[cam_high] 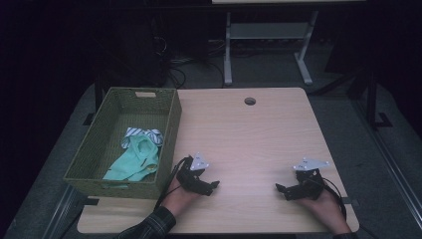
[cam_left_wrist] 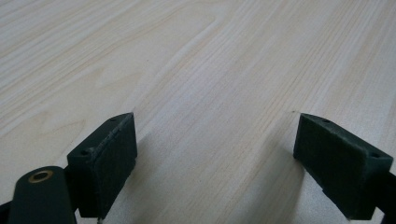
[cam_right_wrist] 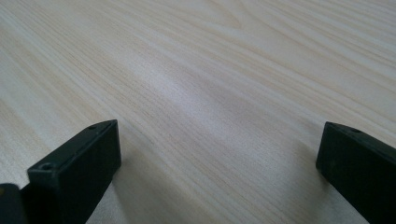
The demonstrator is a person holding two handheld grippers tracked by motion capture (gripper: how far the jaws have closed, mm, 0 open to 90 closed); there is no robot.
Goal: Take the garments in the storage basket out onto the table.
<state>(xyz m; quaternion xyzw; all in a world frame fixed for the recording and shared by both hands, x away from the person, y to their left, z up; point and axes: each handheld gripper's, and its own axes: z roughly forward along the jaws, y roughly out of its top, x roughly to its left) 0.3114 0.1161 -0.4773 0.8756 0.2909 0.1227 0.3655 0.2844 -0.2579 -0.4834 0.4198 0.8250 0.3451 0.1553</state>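
Note:
A woven green basket stands on the left part of the wooden table. Inside it lie a mint green garment and a striped white cloth. My left gripper rests on the table just right of the basket's near corner, jaws open with nothing between them. In the left gripper view the left gripper has only bare wood between its wide-apart pads. My right gripper lies near the table's front right, also open and empty. The right gripper in its own view faces bare tabletop.
A round cable hole sits near the table's far edge. Beyond the table stands a white desk frame on the dark floor, with cables near it. A hand and sleeve come in at the bottom left.

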